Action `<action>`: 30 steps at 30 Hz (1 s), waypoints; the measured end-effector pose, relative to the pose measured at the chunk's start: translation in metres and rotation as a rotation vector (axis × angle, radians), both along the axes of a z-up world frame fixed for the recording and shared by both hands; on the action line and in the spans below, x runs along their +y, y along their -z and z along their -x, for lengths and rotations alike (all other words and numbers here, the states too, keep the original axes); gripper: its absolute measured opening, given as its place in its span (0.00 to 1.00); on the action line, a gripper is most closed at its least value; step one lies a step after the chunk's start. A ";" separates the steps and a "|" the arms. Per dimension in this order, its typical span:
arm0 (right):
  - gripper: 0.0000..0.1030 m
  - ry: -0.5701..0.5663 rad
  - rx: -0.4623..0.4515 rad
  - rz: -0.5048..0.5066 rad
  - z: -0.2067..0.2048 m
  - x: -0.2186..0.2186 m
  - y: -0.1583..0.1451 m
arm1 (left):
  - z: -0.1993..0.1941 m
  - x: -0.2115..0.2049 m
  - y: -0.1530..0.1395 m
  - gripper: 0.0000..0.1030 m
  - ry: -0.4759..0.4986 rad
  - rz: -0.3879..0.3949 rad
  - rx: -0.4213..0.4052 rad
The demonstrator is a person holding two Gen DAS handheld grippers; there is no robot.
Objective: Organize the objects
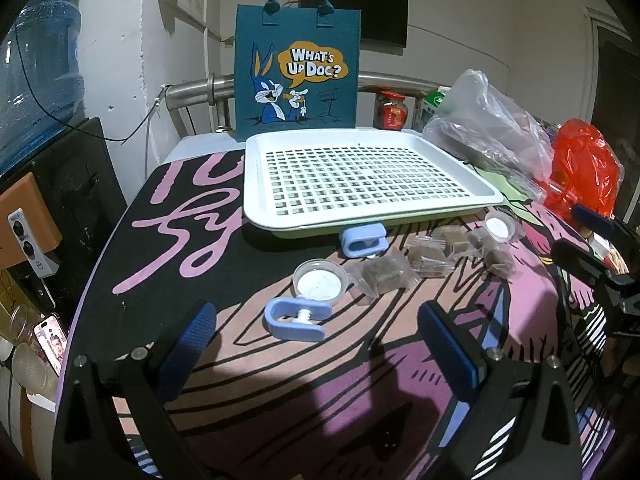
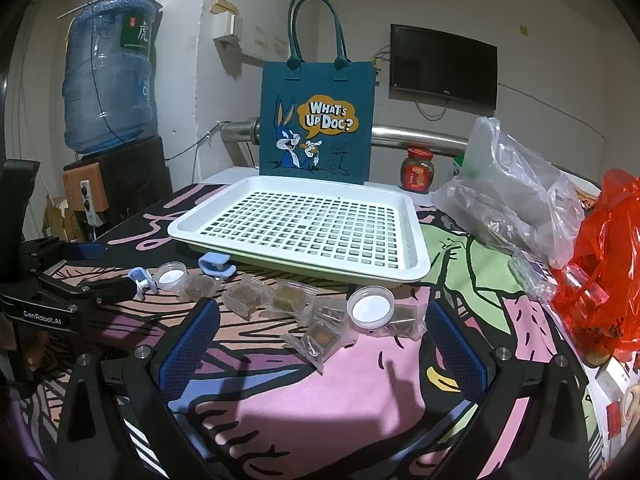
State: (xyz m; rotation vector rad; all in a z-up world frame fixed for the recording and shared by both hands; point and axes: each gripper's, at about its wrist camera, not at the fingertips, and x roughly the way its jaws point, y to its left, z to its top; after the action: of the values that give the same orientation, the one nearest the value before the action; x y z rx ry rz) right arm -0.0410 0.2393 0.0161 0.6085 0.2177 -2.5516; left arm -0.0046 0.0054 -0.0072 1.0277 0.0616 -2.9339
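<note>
Blue-padded fingers of left gripper and right gripper wide apart, apparently touching nothing.

Both wrist views face the tray low, nearby.

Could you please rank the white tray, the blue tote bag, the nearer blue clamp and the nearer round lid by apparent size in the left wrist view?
1. white tray
2. blue tote bag
3. nearer blue clamp and nearer round lid: too alike to rank.
</note>
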 end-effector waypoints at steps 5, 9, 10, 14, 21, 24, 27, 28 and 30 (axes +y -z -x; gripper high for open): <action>1.00 0.001 -0.003 -0.002 0.000 -0.001 0.000 | 0.000 0.000 0.000 1.00 0.002 -0.001 -0.002; 1.00 0.002 -0.007 -0.002 0.001 -0.001 0.000 | 0.001 0.000 0.000 1.00 0.005 -0.006 -0.005; 1.00 0.002 -0.007 -0.002 0.001 0.000 0.000 | 0.001 0.000 0.000 1.00 0.006 -0.007 -0.006; 1.00 0.002 -0.008 -0.003 0.001 0.000 0.000 | -0.001 0.002 0.000 0.99 0.020 -0.019 -0.004; 1.00 0.001 -0.011 -0.003 0.001 -0.001 0.000 | 0.000 0.000 0.000 0.99 0.014 -0.032 -0.009; 1.00 0.005 -0.024 -0.002 0.003 0.000 0.001 | 0.001 -0.001 0.001 0.96 0.016 -0.041 -0.015; 1.00 0.007 -0.037 -0.001 0.005 0.001 0.001 | 0.003 -0.001 0.003 0.96 0.027 -0.055 -0.032; 1.00 0.008 -0.043 -0.003 0.007 0.001 0.001 | 0.003 -0.001 0.004 0.96 0.030 -0.057 -0.033; 1.00 0.000 -0.057 -0.006 0.009 0.000 0.002 | 0.003 -0.002 0.004 0.96 0.030 -0.058 -0.032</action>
State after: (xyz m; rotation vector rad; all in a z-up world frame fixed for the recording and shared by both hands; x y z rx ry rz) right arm -0.0496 0.2389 0.0139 0.6826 0.2049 -2.5303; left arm -0.0072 0.0039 -0.0108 1.0930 0.1318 -2.9577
